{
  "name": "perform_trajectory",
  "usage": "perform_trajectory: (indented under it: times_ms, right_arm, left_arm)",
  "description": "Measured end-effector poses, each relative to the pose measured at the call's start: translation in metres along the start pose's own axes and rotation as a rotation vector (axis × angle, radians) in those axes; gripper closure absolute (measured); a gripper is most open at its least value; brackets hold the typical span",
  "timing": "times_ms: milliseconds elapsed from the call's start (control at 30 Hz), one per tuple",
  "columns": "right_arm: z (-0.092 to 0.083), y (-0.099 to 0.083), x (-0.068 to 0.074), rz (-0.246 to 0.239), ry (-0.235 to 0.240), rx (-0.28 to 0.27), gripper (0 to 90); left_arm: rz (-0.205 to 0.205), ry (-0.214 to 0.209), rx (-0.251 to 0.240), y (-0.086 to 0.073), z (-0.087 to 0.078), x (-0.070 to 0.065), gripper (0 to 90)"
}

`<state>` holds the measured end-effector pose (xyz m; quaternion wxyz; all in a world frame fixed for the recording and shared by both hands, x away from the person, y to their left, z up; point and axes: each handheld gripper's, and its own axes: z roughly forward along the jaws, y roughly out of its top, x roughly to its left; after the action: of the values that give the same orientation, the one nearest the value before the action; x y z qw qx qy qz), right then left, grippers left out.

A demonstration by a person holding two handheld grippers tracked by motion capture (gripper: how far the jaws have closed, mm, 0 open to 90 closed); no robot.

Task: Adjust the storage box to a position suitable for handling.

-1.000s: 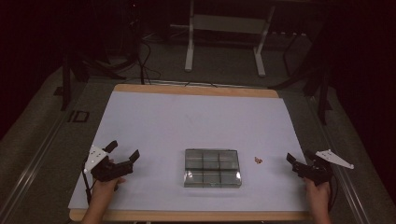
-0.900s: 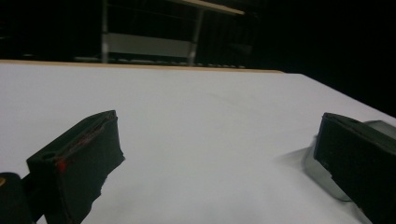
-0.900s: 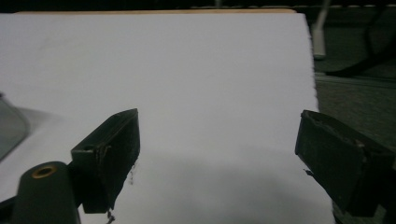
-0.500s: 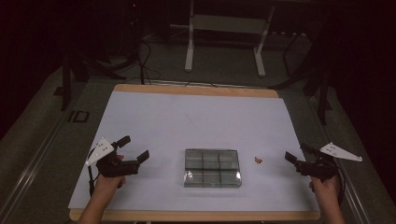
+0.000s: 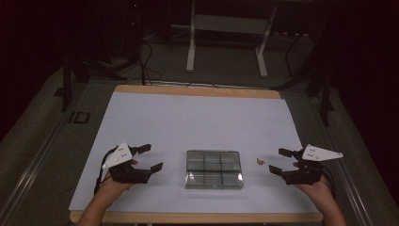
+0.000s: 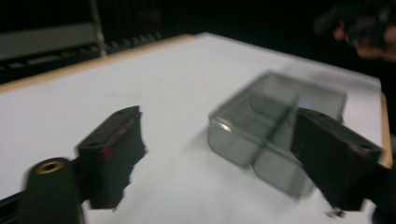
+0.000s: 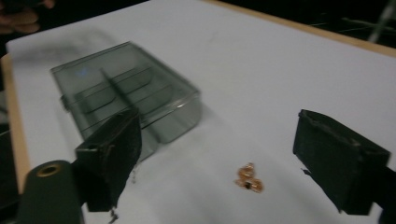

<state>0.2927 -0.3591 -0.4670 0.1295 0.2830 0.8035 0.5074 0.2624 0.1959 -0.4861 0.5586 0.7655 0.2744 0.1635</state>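
High view first: nearest me, my left gripper (image 5: 148,157) hovers over the desk (image 5: 197,117) at its near-left, fingers apart with nothing between them, though they have just been closing a little. My right gripper (image 5: 277,161) sits at the near-right, fingers likewise apart and empty, also just narrowing. Between them lies the clear compartment box (image 5: 214,168), lid shut, flat on the desk. Just right of it, near the right gripper, rests a small orange piece (image 5: 259,161).
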Motion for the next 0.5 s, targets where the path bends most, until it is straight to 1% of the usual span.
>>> perform_trajectory:
  times_ms: [33, 67, 100, 133, 167, 200, 233, 267, 300, 333, 367, 400, 433, 500]
  right_arm:
    - [0.002, 0.001, 0.001, -0.013, 0.026, 0.01, 24.7]
    - [0.005, 0.001, 0.003, -0.027, 0.045, 0.02, 25.1]
    - [0.008, 0.001, 0.005, -0.039, 0.053, 0.031, 27.8]
    - [0.011, 0.001, 0.006, -0.05, 0.064, 0.042, 32.6]
    - [0.013, 0.001, 0.008, -0.057, 0.076, 0.052, 34.4]
    - [0.016, 0.001, 0.009, -0.064, 0.086, 0.062, 38.7]
    - [0.018, 0.0, 0.01, -0.078, 0.098, 0.069, 41.5]
    - [0.021, -0.001, 0.011, -0.083, 0.11, 0.074, 44.9]
    - [0.023, -0.001, 0.012, -0.086, 0.126, 0.081, 50.6]
    - [0.025, -0.002, 0.013, -0.091, 0.14, 0.089, 52.2]
    - [0.027, -0.003, 0.013, -0.099, 0.15, 0.093, 55.7]
    - [0.029, -0.004, 0.014, -0.104, 0.162, 0.1, 58.1]
    - [0.031, -0.005, 0.015, -0.111, 0.169, 0.106, 58.3]
    - [0.034, -0.006, 0.016, -0.118, 0.183, 0.112, 63.3]
  left_arm:
    - [0.011, -0.015, 0.018, 0.0, 0.002, -0.001, 24.2]
    - [0.022, -0.028, 0.035, 0.0, 0.004, -0.003, 26.3]
    - [0.029, -0.042, 0.047, -0.001, 0.005, -0.004, 29.6]
    - [0.033, -0.06, 0.056, -0.001, 0.007, -0.005, 33.6]
    - [0.041, -0.063, 0.064, -0.001, 0.009, -0.006, 34.1]
    - [0.045, -0.074, 0.075, -0.001, 0.01, -0.007, 35.2]
    - [0.048, -0.091, 0.083, -0.001, 0.012, -0.009, 39.5]
    - [0.056, -0.102, 0.087, -0.001, 0.013, -0.01, 42.6]
    - [0.059, -0.119, 0.096, -0.001, 0.015, -0.011, 45.8]
    - [0.068, -0.13, 0.108, 0.0, 0.016, -0.011, 48.3]
    - [0.077, -0.143, 0.119, 0.0, 0.018, -0.012, 50.6]
    - [0.086, -0.153, 0.131, 0.0, 0.02, -0.013, 51.6]
    - [0.1, -0.158, 0.146, 0.0, 0.022, -0.013, 51.6]
    - [0.112, -0.176, 0.173, 0.0, 0.025, -0.014, 53.5]
